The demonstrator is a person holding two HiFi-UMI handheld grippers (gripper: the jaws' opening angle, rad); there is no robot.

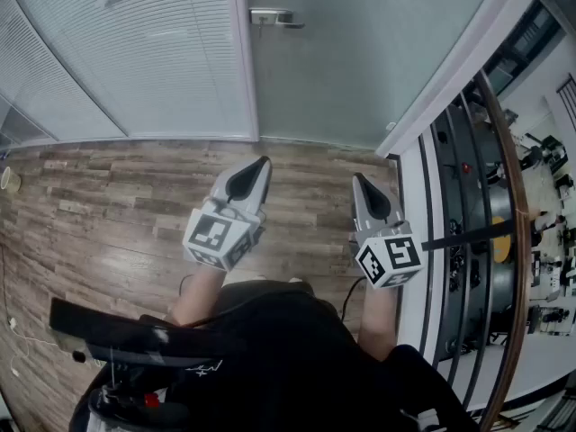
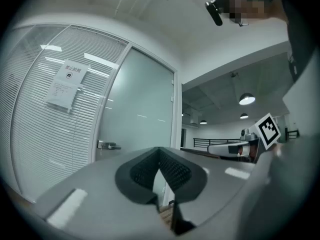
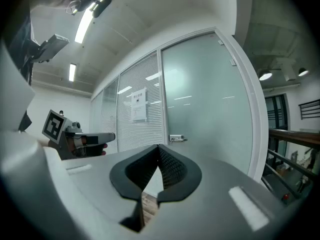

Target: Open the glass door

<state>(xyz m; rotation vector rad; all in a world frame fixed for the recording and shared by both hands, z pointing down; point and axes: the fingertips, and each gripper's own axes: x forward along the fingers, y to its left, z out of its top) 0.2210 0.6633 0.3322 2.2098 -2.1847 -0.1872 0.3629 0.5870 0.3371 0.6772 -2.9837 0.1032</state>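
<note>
A: Status of the glass door [image 1: 360, 61]?

B: Closed, by the look of it. The frosted leaf sits flush in its white frame, straight ahead of the person, across a stretch of wood floor [image 1: 108, 205]. Its lever handle [image 1: 274, 16] is on the leaf's left edge, next to the partition with blinds [image 1: 153, 52].

A: Gripper condition?

B: Left gripper [image 1: 263, 164]: jaws clenched, pads meeting at the tip, nothing between them. Right gripper [image 1: 358, 181]: same, jaws together and empty. Both are held level in front of the body, pointing at the door, side by side and apart from each other.

A: Contact with the handle?

B: None. Both grippers are well apart from it. In either gripper view the handle appears small, beyond the jaw tips.

A: Progress, then?

B: I'd judge that no step of the opening is done. Remaining: close the gap to the door, bring one gripper to the lever, part its jaws and clamp on — or press the lever down with the jaws shut — then swing the leaf. Which way it swings I can't tell from here.

A: Obstructions?

B: The railing [image 1: 504, 196] runs along the person's right, off the path to the door.
</note>
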